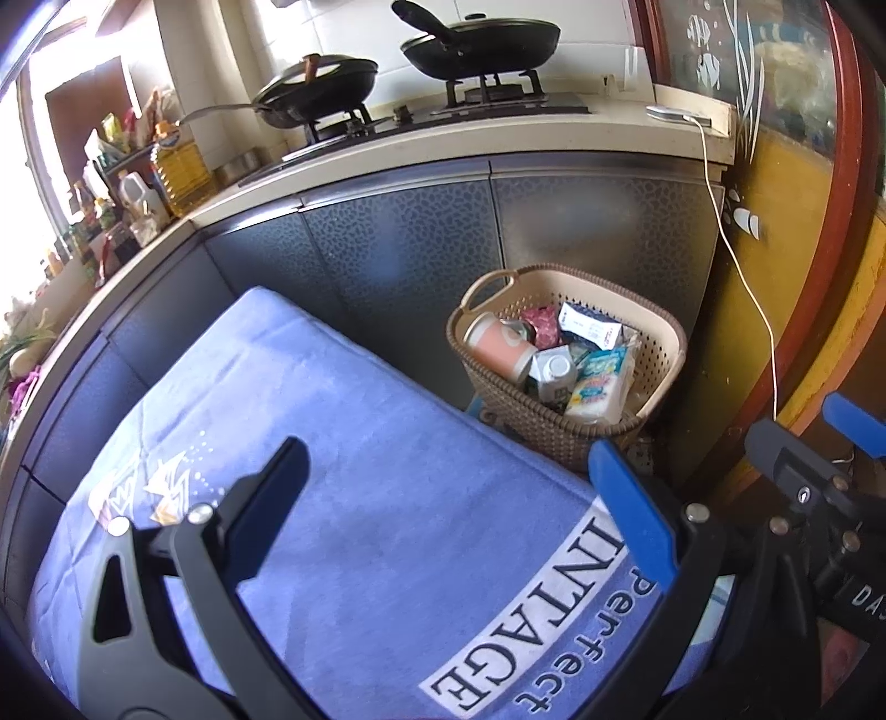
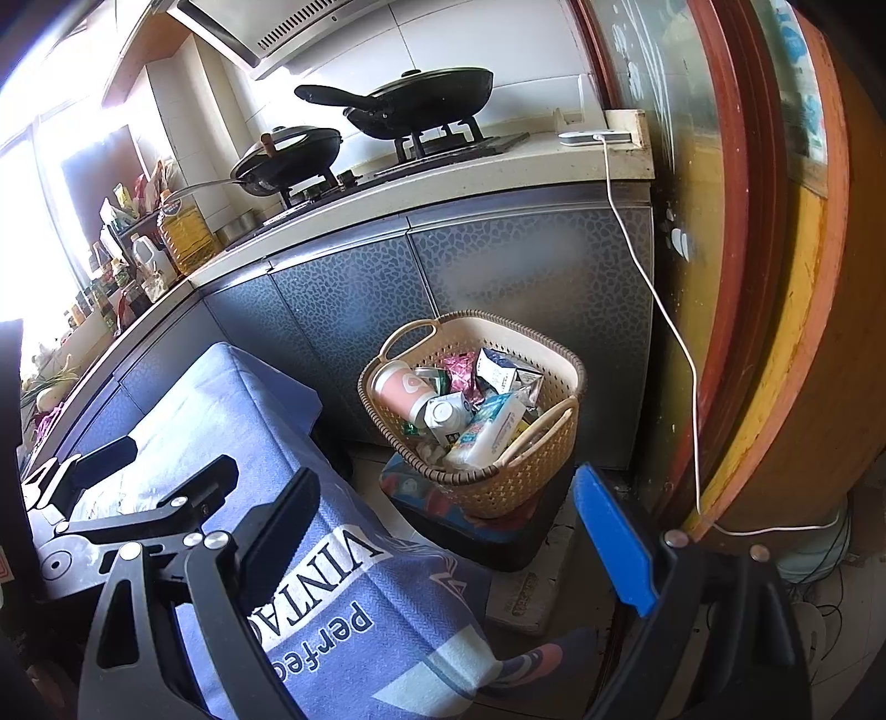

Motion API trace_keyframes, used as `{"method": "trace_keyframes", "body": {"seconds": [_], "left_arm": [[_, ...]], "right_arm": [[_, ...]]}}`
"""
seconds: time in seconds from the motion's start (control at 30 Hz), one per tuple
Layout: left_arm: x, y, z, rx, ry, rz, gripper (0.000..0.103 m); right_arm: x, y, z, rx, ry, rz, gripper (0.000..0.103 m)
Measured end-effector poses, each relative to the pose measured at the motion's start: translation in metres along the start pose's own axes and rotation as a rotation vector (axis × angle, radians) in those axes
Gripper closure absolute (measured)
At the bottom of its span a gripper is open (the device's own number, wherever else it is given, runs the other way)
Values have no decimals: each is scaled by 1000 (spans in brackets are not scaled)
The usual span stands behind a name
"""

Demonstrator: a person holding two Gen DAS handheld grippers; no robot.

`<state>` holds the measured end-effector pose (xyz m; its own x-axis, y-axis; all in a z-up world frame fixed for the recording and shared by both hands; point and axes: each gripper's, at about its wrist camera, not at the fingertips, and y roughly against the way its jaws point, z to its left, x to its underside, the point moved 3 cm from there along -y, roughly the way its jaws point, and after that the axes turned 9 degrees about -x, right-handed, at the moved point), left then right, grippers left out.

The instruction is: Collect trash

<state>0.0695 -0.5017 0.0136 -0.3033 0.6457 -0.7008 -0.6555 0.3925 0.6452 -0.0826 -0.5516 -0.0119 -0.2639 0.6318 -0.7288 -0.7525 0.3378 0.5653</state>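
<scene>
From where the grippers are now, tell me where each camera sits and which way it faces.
Left wrist: above the blue cloth, facing the stove counter and basket; own open left gripper shows, right gripper at the edge.
Right wrist: further right, off the cloth's edge, same heading; own open gripper shows, left gripper at lower left.
Shared: basket, cloth, both pans.

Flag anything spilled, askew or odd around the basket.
Nothing spilled. The basket sits tilted on a low stool, heaped with a cup, cartons and packets. Both claws are open and empty.
</scene>
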Motion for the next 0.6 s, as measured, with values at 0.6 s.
{"method": "trace_keyframes", "body": {"seconds": [0.6], "left_arm": [[8, 3, 5, -16, 0, 22, 6]], "right_arm": [[2, 3, 7, -3, 8, -1, 11]]}}
